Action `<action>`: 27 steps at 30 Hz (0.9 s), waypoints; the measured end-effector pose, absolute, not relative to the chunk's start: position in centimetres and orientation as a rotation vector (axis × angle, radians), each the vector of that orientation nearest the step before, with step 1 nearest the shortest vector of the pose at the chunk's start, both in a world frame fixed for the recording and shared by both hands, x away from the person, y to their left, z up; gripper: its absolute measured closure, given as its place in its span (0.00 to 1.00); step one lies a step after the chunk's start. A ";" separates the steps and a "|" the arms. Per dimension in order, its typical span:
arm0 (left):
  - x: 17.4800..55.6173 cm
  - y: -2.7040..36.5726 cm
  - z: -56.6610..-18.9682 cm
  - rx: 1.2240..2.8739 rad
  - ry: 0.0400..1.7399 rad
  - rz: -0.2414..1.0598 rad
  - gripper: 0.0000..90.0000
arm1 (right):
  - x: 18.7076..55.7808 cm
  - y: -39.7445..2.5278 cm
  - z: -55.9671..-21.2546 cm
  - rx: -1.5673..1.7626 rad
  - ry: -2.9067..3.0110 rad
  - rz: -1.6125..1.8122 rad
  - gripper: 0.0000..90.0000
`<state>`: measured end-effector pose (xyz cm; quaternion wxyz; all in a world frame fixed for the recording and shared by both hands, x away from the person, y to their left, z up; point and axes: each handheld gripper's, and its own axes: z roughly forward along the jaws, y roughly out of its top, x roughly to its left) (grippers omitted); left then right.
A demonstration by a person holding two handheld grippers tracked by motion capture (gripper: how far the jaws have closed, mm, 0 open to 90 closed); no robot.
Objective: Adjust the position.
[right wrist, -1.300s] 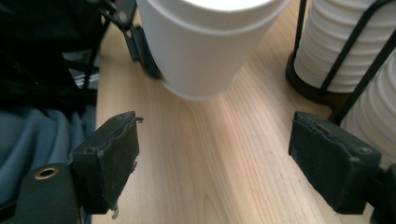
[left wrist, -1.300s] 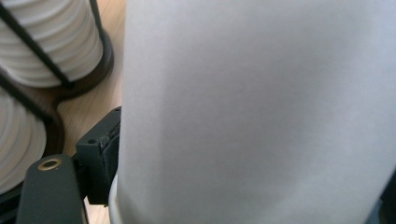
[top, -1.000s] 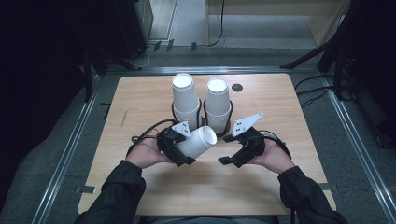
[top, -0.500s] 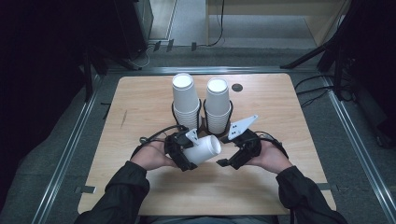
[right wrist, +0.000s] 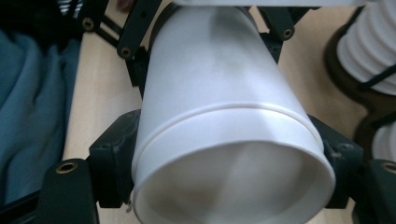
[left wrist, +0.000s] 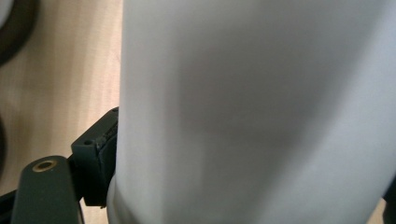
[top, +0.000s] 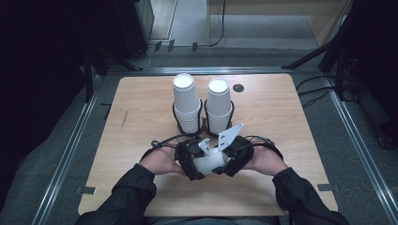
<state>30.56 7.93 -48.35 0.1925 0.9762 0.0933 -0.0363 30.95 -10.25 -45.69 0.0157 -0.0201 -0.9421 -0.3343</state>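
The left gripper (top: pixel 196 161) is clamped on a white paper cup (top: pixel 211 161), held sideways just above the light wooden table (top: pixel 141 117). The cup's open rim is flanked by the right gripper (top: pixel 228 161), whose jaws touch it; its firmness cannot be told.

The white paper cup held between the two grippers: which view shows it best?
The right gripper view: the white paper cup shows its open rim and its wall, the right gripper at the rim end. The left gripper view gives blank cup wall close up; the high view shows it small, between the left gripper and the right.
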 end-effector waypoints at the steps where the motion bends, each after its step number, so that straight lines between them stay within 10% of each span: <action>1: 30.6 7.9 -48.3 2.740 0.262 -0.102 0.14 | 30.9 -10.2 -45.7 -0.063 -2.931 -1.040 0.27; 27: 31.7 12.5 -46.2 2.407 0.396 0.011 0.01 | 32.8 -14.4 -44.5 -0.307 -2.866 -1.169 0.26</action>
